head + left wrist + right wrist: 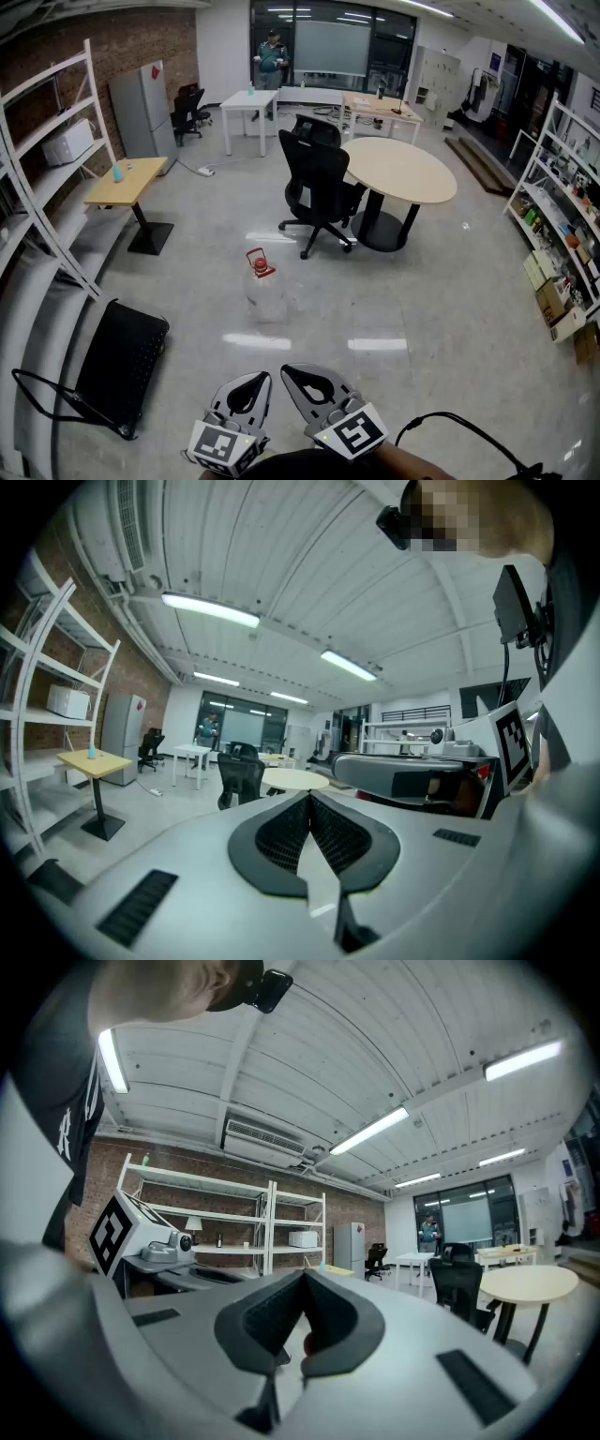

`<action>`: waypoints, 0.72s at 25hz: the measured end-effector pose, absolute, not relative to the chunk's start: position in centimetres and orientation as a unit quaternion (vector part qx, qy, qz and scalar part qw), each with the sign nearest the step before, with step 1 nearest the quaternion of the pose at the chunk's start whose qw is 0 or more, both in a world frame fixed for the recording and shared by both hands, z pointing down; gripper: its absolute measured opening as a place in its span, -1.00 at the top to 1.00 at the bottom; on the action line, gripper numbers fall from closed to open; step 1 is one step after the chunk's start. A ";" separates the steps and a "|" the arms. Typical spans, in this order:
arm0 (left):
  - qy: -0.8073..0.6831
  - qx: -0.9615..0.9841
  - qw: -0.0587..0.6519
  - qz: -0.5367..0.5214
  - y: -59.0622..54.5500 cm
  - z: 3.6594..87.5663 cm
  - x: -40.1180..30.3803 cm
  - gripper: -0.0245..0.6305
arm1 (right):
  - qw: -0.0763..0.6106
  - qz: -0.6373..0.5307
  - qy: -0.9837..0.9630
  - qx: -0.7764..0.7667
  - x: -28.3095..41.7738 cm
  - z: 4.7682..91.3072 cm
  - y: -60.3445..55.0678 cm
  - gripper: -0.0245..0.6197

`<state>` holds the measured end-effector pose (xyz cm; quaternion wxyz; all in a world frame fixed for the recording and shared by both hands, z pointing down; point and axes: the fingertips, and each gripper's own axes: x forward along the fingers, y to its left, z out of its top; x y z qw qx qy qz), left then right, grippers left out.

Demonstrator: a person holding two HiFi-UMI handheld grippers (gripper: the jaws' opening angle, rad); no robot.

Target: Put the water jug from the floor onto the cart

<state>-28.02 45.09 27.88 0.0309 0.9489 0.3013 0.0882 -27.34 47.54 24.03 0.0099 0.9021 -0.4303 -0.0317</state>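
The water jug, clear with a red cap and handle, stands upright on the grey floor in the middle of the head view. The cart, a low black platform with its handle folded down, lies to the jug's left near the shelving. Both grippers are low at the bottom edge, well short of the jug. My left gripper is shut with nothing held. My right gripper is also shut and holds nothing. The two sit side by side, both roughly level.
A black office chair and a round table stand behind the jug. A small wooden table and white shelving line the left; more shelves on the right. A black cable lies bottom right. A person stands far back.
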 end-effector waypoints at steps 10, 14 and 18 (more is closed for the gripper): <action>0.302 0.949 0.026 0.086 44.8 27.2 -27.1 0.92 | 0.004 -0.029 -0.429 0.903 -26.5 23.7 47.4 0.92; 0.302 0.949 0.025 0.086 45.0 27.4 -27.1 0.92 | -0.001 -0.026 -0.429 0.903 -26.5 24.0 47.5 0.92; 0.302 0.949 0.024 0.087 45.1 27.4 -27.0 0.92 | -0.002 -0.026 -0.430 0.903 -26.4 24.0 47.5 0.92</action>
